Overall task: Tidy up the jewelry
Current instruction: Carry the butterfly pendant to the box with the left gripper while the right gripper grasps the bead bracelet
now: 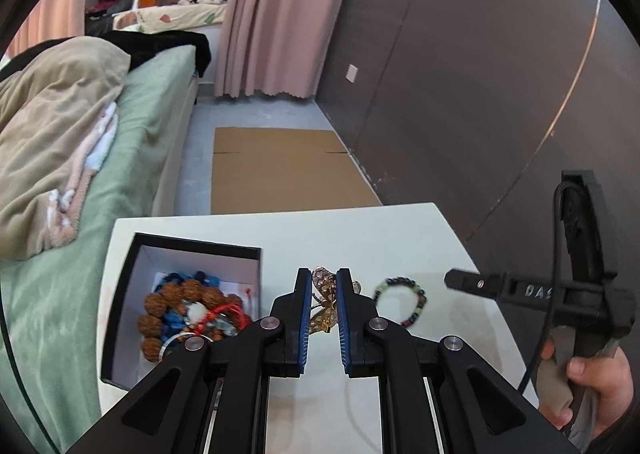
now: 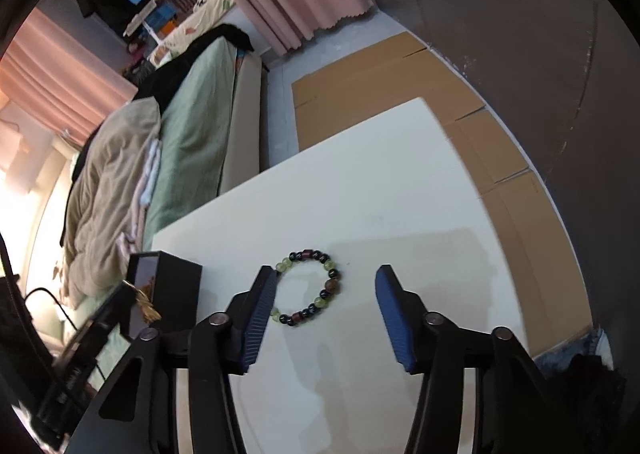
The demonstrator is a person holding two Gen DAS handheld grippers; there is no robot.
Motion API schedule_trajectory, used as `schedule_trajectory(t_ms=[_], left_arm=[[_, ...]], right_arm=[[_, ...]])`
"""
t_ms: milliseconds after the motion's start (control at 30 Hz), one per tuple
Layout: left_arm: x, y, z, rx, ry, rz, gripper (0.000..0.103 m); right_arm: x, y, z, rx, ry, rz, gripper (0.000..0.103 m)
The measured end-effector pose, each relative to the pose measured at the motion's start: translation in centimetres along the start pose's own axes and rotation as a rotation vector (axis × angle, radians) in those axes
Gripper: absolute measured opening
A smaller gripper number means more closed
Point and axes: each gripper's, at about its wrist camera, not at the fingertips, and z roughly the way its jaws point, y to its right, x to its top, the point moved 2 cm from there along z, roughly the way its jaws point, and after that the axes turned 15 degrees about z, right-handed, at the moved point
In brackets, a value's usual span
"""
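Note:
My left gripper (image 1: 324, 278) is shut on a gold chain piece with heart and leaf pendants (image 1: 325, 304), held above the white table (image 1: 360, 225) just right of the black jewelry box (image 1: 200, 250). The box holds brown bead bracelets (image 1: 176, 306), blue beads and a red cord. A bracelet of dark and green beads (image 1: 404, 304) lies on the table to the right; in the right wrist view it (image 2: 310, 288) lies between the open fingers of my right gripper (image 2: 324, 274). The gold piece (image 2: 146, 304) and box (image 2: 172, 286) show at the left there.
A bed with green sheet (image 1: 132, 157) and beige blanket (image 1: 48, 125) runs along the table's left side. Flat cardboard (image 1: 276, 169) lies on the floor beyond the table. A dark wall (image 1: 460, 73) stands to the right, pink curtains (image 1: 276, 13) behind.

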Motion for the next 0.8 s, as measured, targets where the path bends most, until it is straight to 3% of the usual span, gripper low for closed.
schedule_trajectory(t_ms=[300,400,467,533,633,800], left_arm=[[0.3,-1.7,-0.1,0.004,0.013,-0.028,0.012],[0.4,-2.4,0.0,0.009,0.013,-0.046,0.012],[0.4,-2.8,-0.1,0.012,0.018,-0.055,0.012],[0.5,-3.0,-0.3,0.015,0.023,-0.059,0.012],[0.5,-3.4,-0.7,0.020,0.033,-0.071,0.012],[0.4,-4.3,-1.8,0.031,0.055,-0.098,0.012]], right_arm=[[-0.5,-0.8,2.9,-0.111,-0.039,-0.046,0.038],[-0.7,-1.1,4.0,-0.144,-0.054,-0.066,0.030],[-0.9,-1.5,4.2,-0.158,-0.054,-0.091,0.019],[-1.0,-1.8,4.4,-0.147,-0.069,-0.105,0.011],[-0.8,-2.2,3.9,-0.118,-0.044,-0.108,0.011],[-0.5,-2.9,0.3,0.031,0.017,-0.076,0.011]])
